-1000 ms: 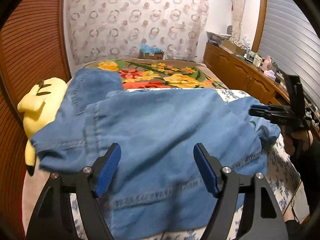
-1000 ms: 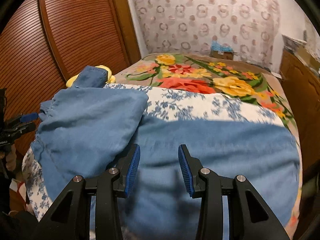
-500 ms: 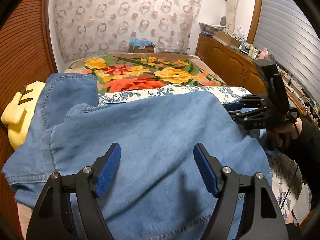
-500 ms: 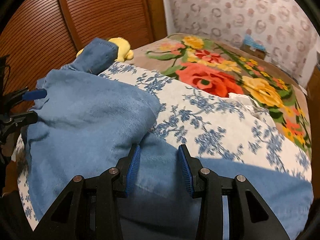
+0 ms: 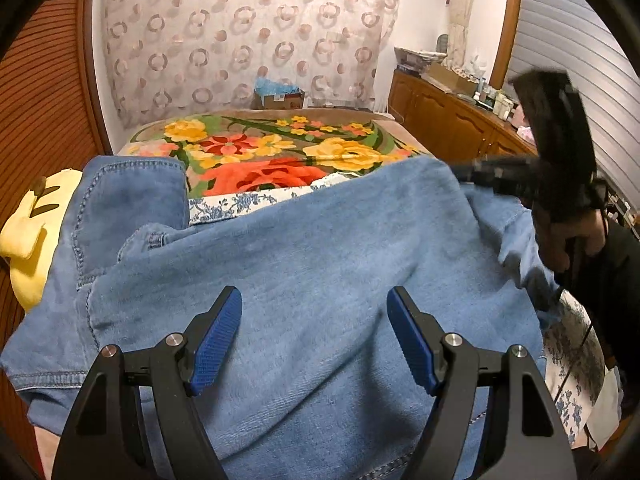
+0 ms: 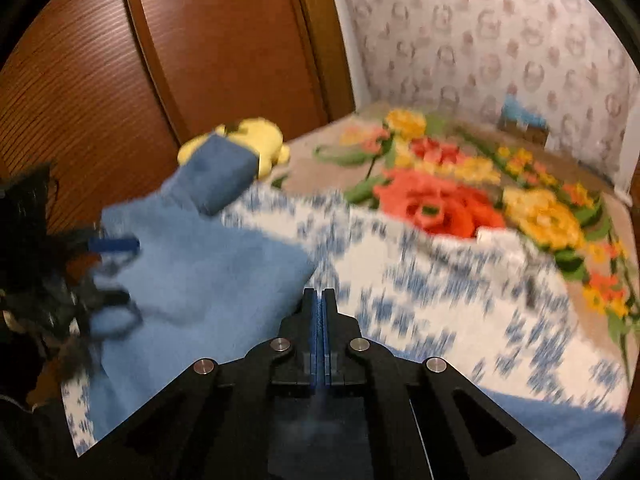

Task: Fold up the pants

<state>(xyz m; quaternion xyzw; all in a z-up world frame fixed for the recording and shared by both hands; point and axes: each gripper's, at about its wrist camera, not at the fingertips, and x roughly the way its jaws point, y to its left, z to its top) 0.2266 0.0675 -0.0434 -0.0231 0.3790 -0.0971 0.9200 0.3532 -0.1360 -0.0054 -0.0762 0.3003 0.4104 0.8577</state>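
Observation:
Blue denim pants [image 5: 312, 264] lie across the near end of the bed, one leg end [image 5: 128, 196] reaching back left. My left gripper [image 5: 314, 340] is open and empty, hovering over the denim. The right gripper shows in the left wrist view [image 5: 472, 170] at the pants' far right edge, lifting a fold. In the blurred right wrist view my right gripper [image 6: 320, 300] is shut, its blue pads pressed together at the edge of the pants [image 6: 208, 276]; the pinched cloth itself is barely visible. The left gripper shows there at the left [image 6: 112, 268], open.
The bed carries a blue-flowered white sheet [image 6: 440, 304] and a bright floral blanket [image 5: 280, 148]. A yellow plush toy [image 5: 28, 232] lies at the left by the wooden wardrobe doors [image 6: 100, 80]. A wooden sideboard [image 5: 448, 124] runs along the right wall.
My right gripper has closed at the pants' edge and swung up and left, raising the right side of the denim. My left gripper stays open over the pants.

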